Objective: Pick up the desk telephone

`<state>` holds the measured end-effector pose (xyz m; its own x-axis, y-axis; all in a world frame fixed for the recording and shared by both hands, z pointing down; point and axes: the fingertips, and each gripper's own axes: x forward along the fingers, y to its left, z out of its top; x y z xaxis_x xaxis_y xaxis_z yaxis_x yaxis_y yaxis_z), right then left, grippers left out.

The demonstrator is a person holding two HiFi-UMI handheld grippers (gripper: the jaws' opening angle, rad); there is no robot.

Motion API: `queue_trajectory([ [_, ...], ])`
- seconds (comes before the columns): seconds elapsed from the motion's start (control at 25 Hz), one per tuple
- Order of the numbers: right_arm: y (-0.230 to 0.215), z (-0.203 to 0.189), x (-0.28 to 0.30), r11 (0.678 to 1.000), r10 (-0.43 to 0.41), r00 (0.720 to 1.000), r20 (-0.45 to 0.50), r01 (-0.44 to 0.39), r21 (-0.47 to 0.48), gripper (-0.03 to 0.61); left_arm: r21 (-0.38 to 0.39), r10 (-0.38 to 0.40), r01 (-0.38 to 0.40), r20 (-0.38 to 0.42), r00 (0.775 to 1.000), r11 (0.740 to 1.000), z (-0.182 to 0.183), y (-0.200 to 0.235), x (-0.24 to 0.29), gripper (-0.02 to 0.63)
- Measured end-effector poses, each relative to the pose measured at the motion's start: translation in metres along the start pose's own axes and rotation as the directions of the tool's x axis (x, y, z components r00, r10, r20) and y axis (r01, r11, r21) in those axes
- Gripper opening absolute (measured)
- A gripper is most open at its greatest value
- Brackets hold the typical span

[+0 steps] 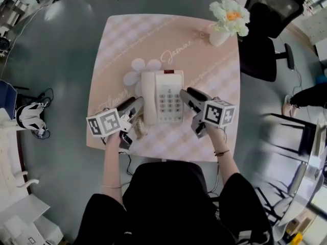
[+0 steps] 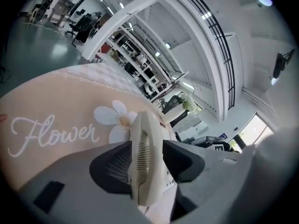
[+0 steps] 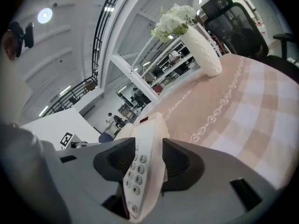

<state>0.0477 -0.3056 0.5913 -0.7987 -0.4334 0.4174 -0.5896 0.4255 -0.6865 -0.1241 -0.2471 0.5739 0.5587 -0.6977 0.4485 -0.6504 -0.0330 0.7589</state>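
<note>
Step in hand: seating both tools on the desk telephone (image 1: 162,97) for a two-sided lift, as I judge it
Telephone: cream, lying flat near the middle of the tabletop (image 1: 225,131), not yet raised
Left tool (image 1: 137,105): jaws part-way apart and straddling the handset (image 2: 144,162) on the telephone's left side; no firm clamp shows
Right tool (image 1: 188,96): jaws part-way apart and straddling the right edge beside the keypad (image 3: 135,171); likewise not clamped
Doing it well: push each tool further on so the pads bear on the body, not on the loose handset alone; close both together, then lift evenly so the telephone stays level and the handset keeps to its cradle
Risk: a grip on the handset only would probably lift it off the base
Surface: pink checked cloth (image 1: 127,40) with a white flower print and script lettering; it may slide or ruck under a sideways drag, so lift straight up
Also on it: white vase of flowers (image 1: 227,19) at the far right corner, well apart from the telephone
Room: open office with grey floor (image 1: 66,55), a black chair (image 1: 268,29) by the far right corner, desks and shelving beyond
</note>
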Motion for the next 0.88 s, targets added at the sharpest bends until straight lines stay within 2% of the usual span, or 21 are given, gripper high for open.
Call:
queue_trajectory([
  [0.16, -0.001, -0.009, 0.011, 1.000, -0.001, 0.999, -0.033, 0.002, 0.030, 0.207, -0.033, -0.037, 0.035, -0.051, 0.998, 0.999, -0.007, 0.002, 0.013, 0.236],
  [0.48, -0.004, -0.021, 0.024, 0.996, 0.013, 0.996, -0.087, -0.005, 0.090, 0.241, -0.080, -0.147, 0.138, -0.125, 0.981, 0.987, -0.018, -0.004, 0.031, 0.295],
  [0.68, 0.000, -0.019, 0.031, 0.995, 0.026, 0.991, -0.130, -0.014, 0.096, 0.258, -0.069, -0.143, 0.133, -0.177, 0.974, 0.989, -0.023, -0.002, 0.041, 0.307],
  [0.88, -0.003, -0.027, 0.038, 0.995, 0.007, 0.978, -0.210, 0.015, 0.103, 0.258, -0.070, -0.142, 0.130, -0.215, 0.966, 0.989, -0.026, 0.000, 0.046, 0.314],
])
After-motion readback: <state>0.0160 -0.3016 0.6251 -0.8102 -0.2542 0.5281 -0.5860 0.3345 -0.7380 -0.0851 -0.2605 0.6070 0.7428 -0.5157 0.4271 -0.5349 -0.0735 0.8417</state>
